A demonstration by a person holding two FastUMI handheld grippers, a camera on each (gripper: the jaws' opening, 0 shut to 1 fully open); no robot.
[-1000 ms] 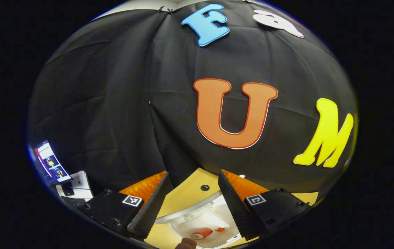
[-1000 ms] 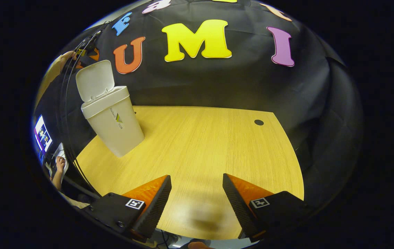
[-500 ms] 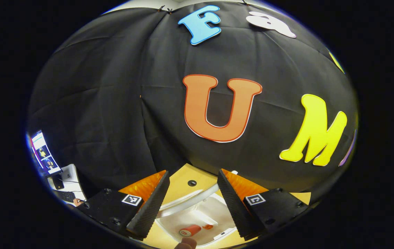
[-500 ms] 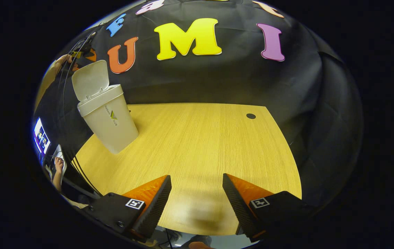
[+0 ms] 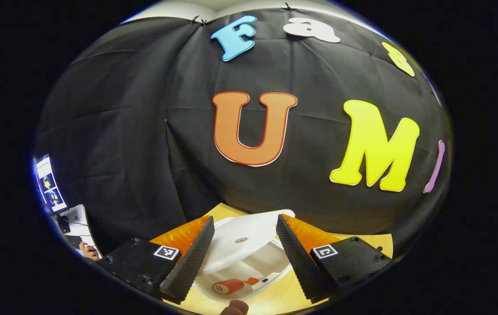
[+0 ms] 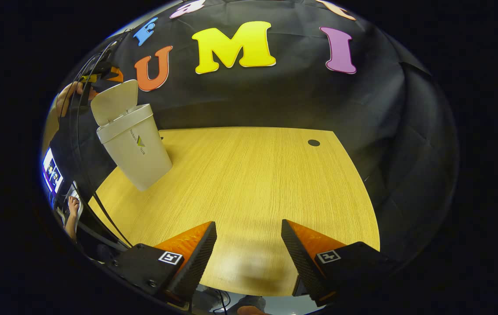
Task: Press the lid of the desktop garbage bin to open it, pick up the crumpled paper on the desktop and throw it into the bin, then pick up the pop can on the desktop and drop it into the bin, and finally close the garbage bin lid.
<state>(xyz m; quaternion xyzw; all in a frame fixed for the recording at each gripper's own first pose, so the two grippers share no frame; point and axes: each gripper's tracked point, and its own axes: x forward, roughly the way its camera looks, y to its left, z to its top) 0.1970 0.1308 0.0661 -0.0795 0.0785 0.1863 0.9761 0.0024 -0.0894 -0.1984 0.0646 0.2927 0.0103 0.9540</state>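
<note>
Below my left gripper [image 5: 244, 218] stands the white desktop bin [image 5: 275, 274], seen from above between its open fingers. The white lid [image 5: 242, 240] hangs half lowered over the opening. A red pop can [image 5: 227, 286] lies on the bin's floor with a small orange bit [image 5: 252, 281] beside it. In the right gripper view the bin [image 6: 137, 148] stands at the table's far left, its lid [image 6: 113, 100] tilted forward, with a hand [image 6: 67, 94] behind it. My right gripper [image 6: 248, 223] is open over bare wood, holding nothing.
The wooden table [image 6: 253, 175] has a round cable hole [image 6: 313, 142] at the far right. Black cables [image 6: 80, 131] hang at the left. A lit monitor [image 5: 47, 183] and a person's hand at a keyboard [image 6: 74, 203] lie beyond the table's left edge.
The lid has swung from upright to half lowered over the bin's opening. The left gripper's view has shifted over the bin. The right gripper has barely moved.
</note>
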